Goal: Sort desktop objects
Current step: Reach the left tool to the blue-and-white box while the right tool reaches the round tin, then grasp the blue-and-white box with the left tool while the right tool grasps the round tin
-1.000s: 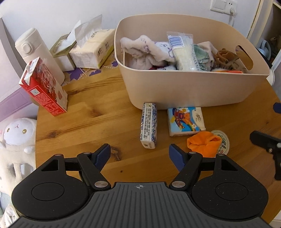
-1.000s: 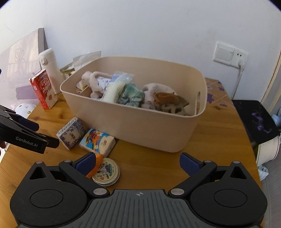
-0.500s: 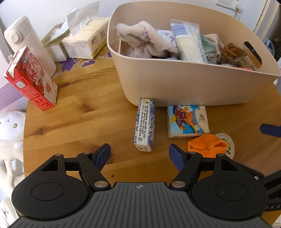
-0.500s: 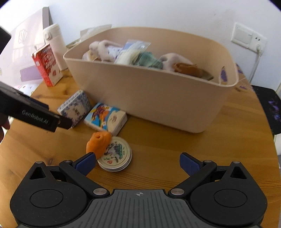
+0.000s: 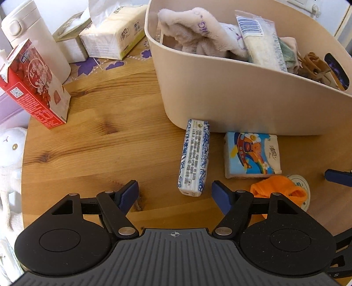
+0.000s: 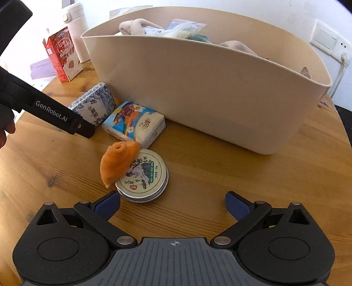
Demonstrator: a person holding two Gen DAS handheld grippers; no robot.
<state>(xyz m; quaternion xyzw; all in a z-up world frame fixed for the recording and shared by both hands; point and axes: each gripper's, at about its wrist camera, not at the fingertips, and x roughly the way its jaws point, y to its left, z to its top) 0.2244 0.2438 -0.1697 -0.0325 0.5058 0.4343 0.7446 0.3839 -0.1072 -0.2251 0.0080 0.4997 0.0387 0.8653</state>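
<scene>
1. Both views are bright and lit by soft daylight.
2. The light falls from the far side; the beige bin [image 5: 231, 96] casts a soft shadow on the near wooden table [image 5: 99, 140].
3. The white wall [image 6: 231, 13] looks almost overexposed.
4. Strong fisheye distortion bends the edges, and the corners are dark.
5. The centre is sharp, with no clear motion blur.

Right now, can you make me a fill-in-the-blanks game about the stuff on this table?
1. The orange cloth lies partly on top of the round ____.
2. The cartoon tissue pack lies on the table between the blue patterned pack and the ____ cloth.
3. The fluffy towel is inside the beige ____.
4. The jaws of the left hand-held gripper are ____.

Missing words: tin; orange; tub; open
</scene>
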